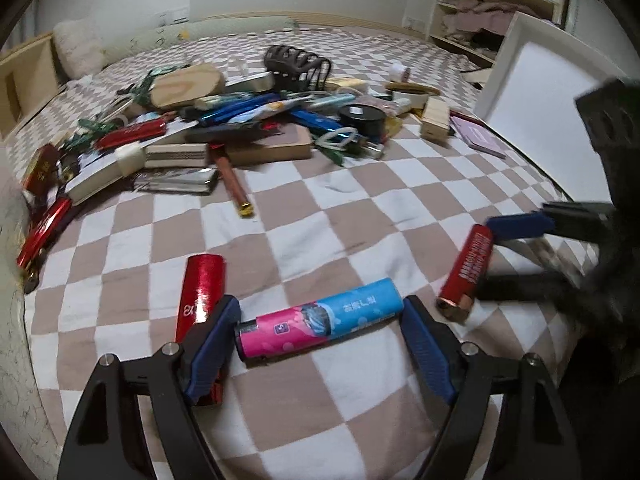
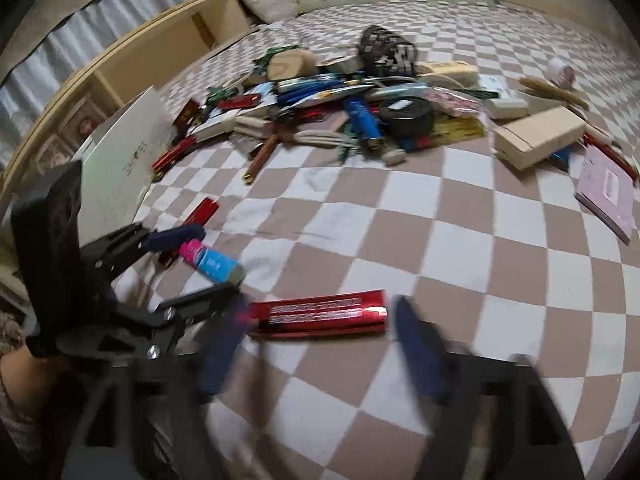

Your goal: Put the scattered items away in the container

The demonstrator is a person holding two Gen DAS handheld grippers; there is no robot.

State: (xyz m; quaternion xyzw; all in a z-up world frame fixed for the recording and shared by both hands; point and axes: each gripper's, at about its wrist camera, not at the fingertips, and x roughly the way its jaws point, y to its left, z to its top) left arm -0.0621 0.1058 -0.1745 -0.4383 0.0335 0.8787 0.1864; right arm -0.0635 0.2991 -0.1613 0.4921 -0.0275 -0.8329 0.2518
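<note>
A pink-and-blue lighter [image 1: 320, 320] lies on the checked bedspread [image 1: 340, 220]. My left gripper [image 1: 320, 308] spans it lengthwise, and its blue pads [image 1: 212, 344] touch both ends. The right wrist view shows that lighter [image 2: 212, 264] between the left gripper's [image 2: 218, 262] fingers. A red lighter [image 2: 320, 314] lies flat between the blurred fingertips of my right gripper [image 2: 320, 340], whose jaws stand wide and clear of it. From the left wrist, this red lighter [image 1: 466, 268] sits at the right gripper's [image 1: 486, 260] tips. A second red lighter [image 1: 200, 292] lies beside my left finger.
A heap of scattered items [image 1: 260, 120] covers the bed's far half, with a wooden block [image 2: 536, 140] and a pink notebook [image 2: 608, 192] at its right. One white box panel [image 1: 540, 92] stands at the right and another [image 2: 124, 160] at the left. A hand [image 2: 24, 384] holds the left gripper.
</note>
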